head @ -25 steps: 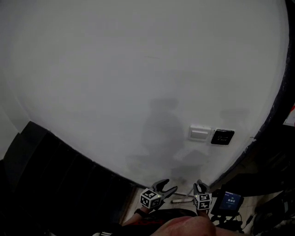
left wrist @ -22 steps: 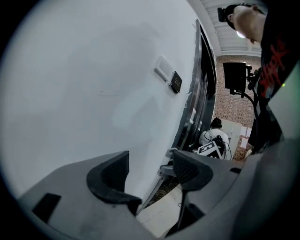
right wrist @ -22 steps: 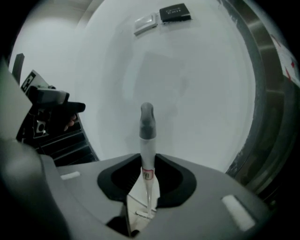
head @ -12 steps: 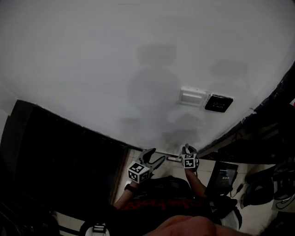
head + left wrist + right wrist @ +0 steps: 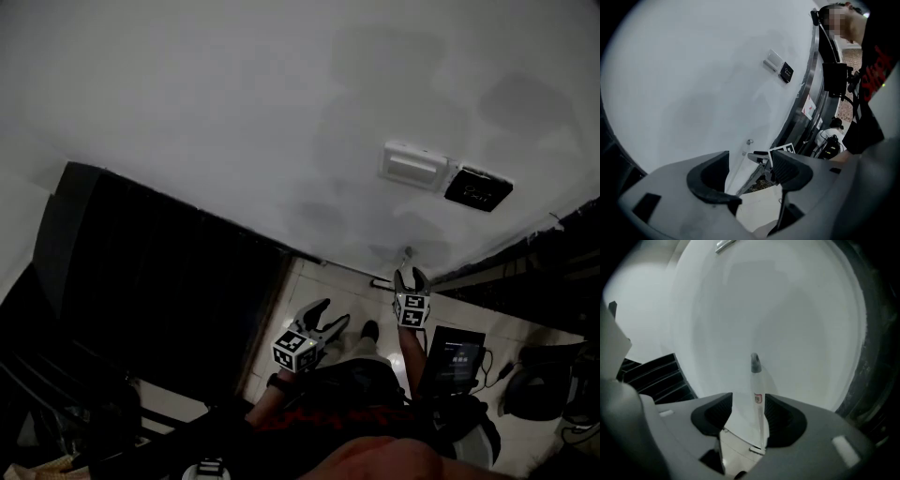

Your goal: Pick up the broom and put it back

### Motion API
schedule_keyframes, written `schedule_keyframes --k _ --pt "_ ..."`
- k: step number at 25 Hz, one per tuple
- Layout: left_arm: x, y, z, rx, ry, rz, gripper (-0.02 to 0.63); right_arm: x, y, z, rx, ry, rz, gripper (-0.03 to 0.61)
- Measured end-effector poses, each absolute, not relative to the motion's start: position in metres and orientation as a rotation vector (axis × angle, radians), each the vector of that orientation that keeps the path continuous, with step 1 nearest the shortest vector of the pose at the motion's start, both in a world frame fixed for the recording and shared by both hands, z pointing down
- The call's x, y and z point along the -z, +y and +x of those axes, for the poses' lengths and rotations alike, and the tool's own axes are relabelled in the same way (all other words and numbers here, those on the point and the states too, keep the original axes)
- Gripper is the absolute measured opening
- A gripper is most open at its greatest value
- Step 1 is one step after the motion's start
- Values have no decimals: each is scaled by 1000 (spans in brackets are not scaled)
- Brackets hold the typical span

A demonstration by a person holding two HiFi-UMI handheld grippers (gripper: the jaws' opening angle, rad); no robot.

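Between the pads of the right gripper [image 5: 749, 405], whose jaws are opening, stands the broom handle [image 5: 756, 380]. It is pale and upright, close against the right-hand pad with a clear gap on the other side, and no pad presses on it. Its grey cap [image 5: 755, 363] rises in front of the white wall [image 5: 787, 310]. Lower centre of the head view, the left gripper [image 5: 333, 314] hovers apart from the handle, jaws parted on nothing. Beyond them, a white switch plate [image 5: 413, 166] and a black panel [image 5: 478, 187] sit side by side on the wall at upper right, and a dark slatted unit [image 5: 159, 281] fills the left.
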State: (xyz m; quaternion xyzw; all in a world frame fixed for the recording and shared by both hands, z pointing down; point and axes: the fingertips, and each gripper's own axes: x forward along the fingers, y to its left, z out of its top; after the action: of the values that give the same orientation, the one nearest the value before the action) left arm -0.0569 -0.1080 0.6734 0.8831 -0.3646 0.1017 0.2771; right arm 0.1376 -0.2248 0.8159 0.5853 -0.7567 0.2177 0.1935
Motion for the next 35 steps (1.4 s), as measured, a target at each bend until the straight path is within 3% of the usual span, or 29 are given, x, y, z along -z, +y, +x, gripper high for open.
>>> schedule_keyframes --k 2,6,8,16,24,30,35 --pt "-679 -92 -56 -290 -974 2358 293 -809 -207 131 -624 -2158 1636 184" --pt "-678 -75 -53 -309 -938 2406 293 -771 -161 110 -601 -2275 1631 36" --pt "-670 -72 -53 -302 -912 2463 291 -744 -138 96 -574 -2334 1637 0" --pt "-645 -13 -86 -213 -759 2616 273 -663 -32 30 -509 -2405 1746 0" --pt "-661 75 -143 -227 -665 2586 255 -643 77 -28 -494 -2328 1789 0" --pt "-640 77 -160 -174 -667 2592 255 -612 78 -31 -424 -2317 1827 0" --pt "-601 49 -124 -132 -672 2677 254 -578 56 -4 -323 -2337 1824 0"
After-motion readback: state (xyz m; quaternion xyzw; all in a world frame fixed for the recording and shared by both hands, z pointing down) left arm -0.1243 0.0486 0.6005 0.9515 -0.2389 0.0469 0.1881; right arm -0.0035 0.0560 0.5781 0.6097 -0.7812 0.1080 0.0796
